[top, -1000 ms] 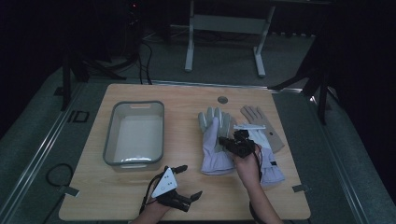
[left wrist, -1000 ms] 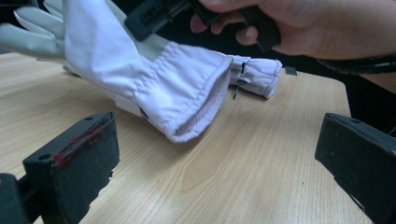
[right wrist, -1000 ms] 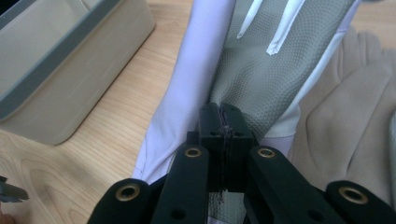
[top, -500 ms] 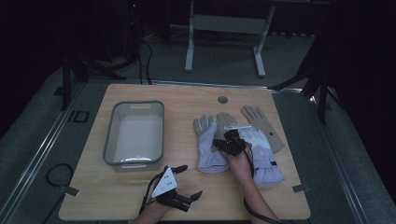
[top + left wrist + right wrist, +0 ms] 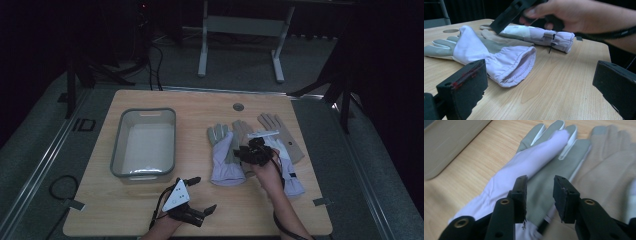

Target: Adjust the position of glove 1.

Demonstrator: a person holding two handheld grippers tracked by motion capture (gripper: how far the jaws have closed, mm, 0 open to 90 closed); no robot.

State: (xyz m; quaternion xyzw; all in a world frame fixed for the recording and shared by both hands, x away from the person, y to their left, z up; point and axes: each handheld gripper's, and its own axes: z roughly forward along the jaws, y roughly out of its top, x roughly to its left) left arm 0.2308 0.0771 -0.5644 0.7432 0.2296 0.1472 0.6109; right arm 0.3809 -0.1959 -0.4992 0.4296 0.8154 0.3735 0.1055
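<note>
A lavender and grey glove [image 5: 223, 156] lies palm up at the table's middle, its cuff [image 5: 517, 65] open toward me. My right gripper [image 5: 248, 152] hovers just over its grey palm [image 5: 539, 185], jaws a little apart and open, nothing between them [image 5: 539, 195]. A beige glove [image 5: 278, 131] lies flat to the right, and a second lavender glove [image 5: 541, 36] lies under my right hand. My left gripper [image 5: 194, 196] rests near the front edge with its jaws wide open [image 5: 539, 85] and points at the first glove's cuff.
A grey plastic bin [image 5: 119, 150] stands on the left half of the wooden table [image 5: 190, 115]. A round cable hole [image 5: 238, 107] sits near the far edge. A metal stand [image 5: 240, 30] is on the floor beyond the table.
My right gripper has shifted slightly left, onto the lavender and grey glove's palm, and that glove's fingers have slid a little left. The left gripper has stayed still.
</note>
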